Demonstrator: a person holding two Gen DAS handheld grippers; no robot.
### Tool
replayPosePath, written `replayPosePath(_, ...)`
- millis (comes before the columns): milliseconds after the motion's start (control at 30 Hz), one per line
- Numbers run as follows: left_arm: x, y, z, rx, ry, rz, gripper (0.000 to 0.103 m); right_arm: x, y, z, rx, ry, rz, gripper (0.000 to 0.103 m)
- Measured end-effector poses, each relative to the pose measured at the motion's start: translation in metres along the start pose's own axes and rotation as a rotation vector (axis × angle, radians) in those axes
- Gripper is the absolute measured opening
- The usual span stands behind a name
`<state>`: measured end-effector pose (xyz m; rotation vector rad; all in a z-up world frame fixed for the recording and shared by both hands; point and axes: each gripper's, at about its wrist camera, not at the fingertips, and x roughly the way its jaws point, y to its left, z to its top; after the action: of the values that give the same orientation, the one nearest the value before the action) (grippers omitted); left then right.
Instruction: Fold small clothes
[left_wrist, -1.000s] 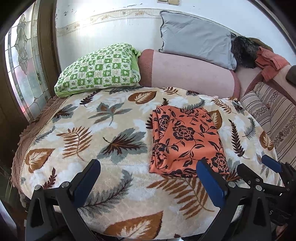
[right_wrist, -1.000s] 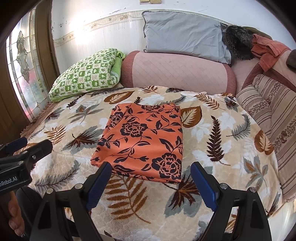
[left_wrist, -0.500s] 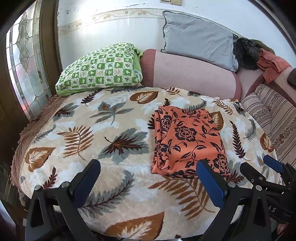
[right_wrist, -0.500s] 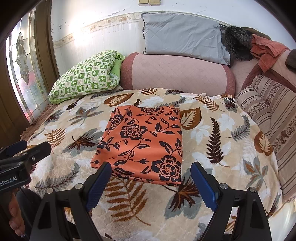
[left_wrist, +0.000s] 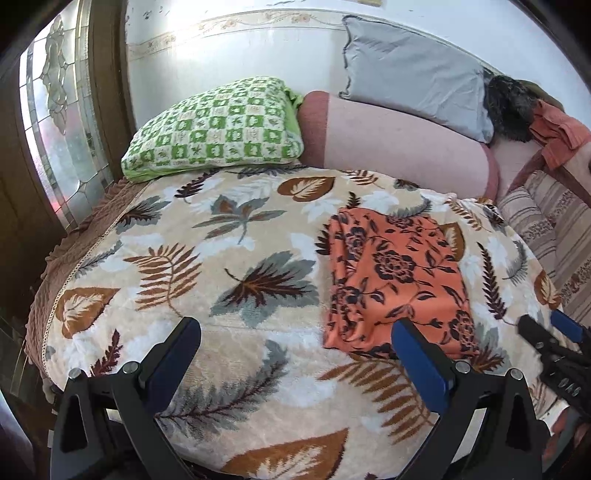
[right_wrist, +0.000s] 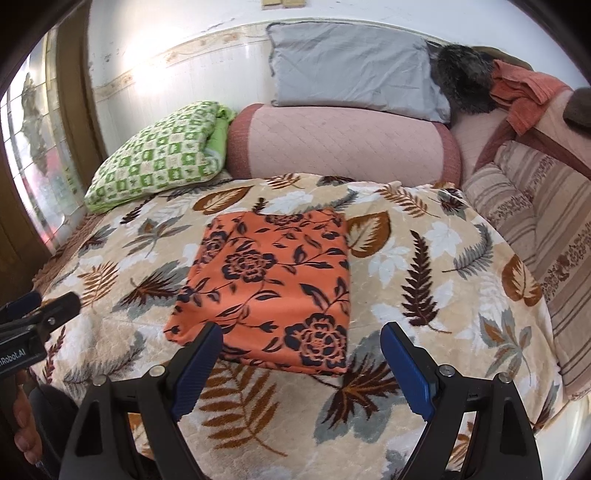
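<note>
Orange floral garment lies folded flat on bed blanket, 12 o'clock of right hand-held gripper; left hand-held gripper and right both spread, empty, clear of cloth, likely fold finished.

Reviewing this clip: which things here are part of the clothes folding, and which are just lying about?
Part of the job:
orange floral garment, folded flat on the leaf-print blanket
left gripper and right gripper, jaws open, empty

Just lying about:
green checked pillow
grey pillow
pink bolster
orange towel
</note>
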<state>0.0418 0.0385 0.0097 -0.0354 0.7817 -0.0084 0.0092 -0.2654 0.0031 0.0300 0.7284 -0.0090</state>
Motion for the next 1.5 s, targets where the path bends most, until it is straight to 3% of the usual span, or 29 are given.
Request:
replayPosePath(233,0.014,0.013,0.001,-0.012,0.016,0.036,0.102,0.007,-0.022,0.003,0.048,0.002,-0.021,0.089)
replayPosePath(800,0.012,0.000,-0.002,0.018,0.018,0.024,0.102,0.009,0.002,-0.002,0.003,0.016,0.015,0.089)
replayPosePath(1333,0.010,-0.031,0.003,0.033,0.039,-0.079,0.103,0.012,0.031,-0.006,-0.058,0.045,0.043,0.089)
replayPosePath(1500,0.003,-0.038,0.007,0.044,0.002,-0.115,0.103,0.011,0.032,-0.006,-0.057,0.044,0.042,0.089)
